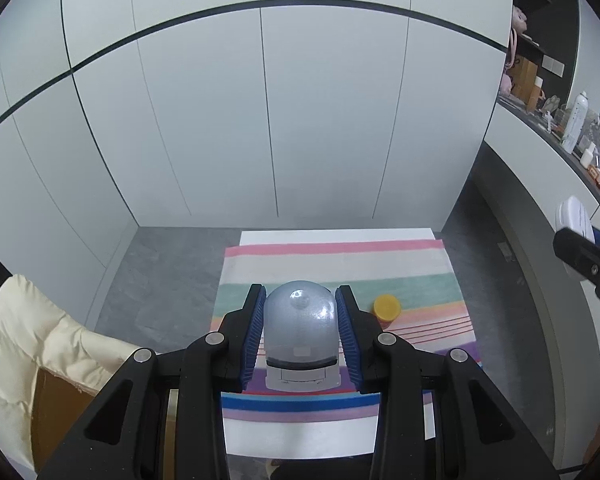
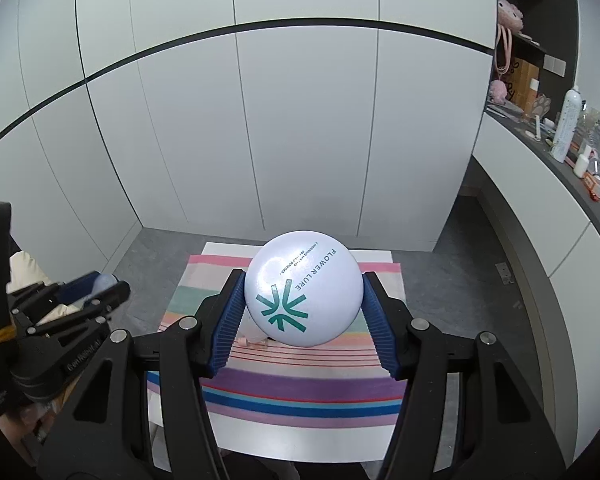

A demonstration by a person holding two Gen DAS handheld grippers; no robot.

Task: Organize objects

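My left gripper (image 1: 300, 300) is shut on a translucent grey-blue domed container (image 1: 301, 332) with a white base, held high above the striped cloth (image 1: 420, 272). A yellow-lidded jar (image 1: 387, 309) stands on that cloth just right of the blue pads. My right gripper (image 2: 303, 284) is shut on a round white compact (image 2: 303, 289) printed with a teal mark and "FLOWER LURE", also held well above the striped cloth (image 2: 292, 384). A small pale bottle (image 2: 252, 338) lies on the cloth, partly hidden under the compact. The left gripper (image 2: 100, 292) shows at the left of the right wrist view.
White cabinet doors (image 1: 260, 128) close off the back. A counter (image 2: 560, 184) on the right carries a white spray bottle (image 2: 566, 124) and several small items. A cream padded jacket (image 1: 32, 340) drapes over a brown box at lower left. Grey floor (image 1: 160, 280) surrounds the white table.
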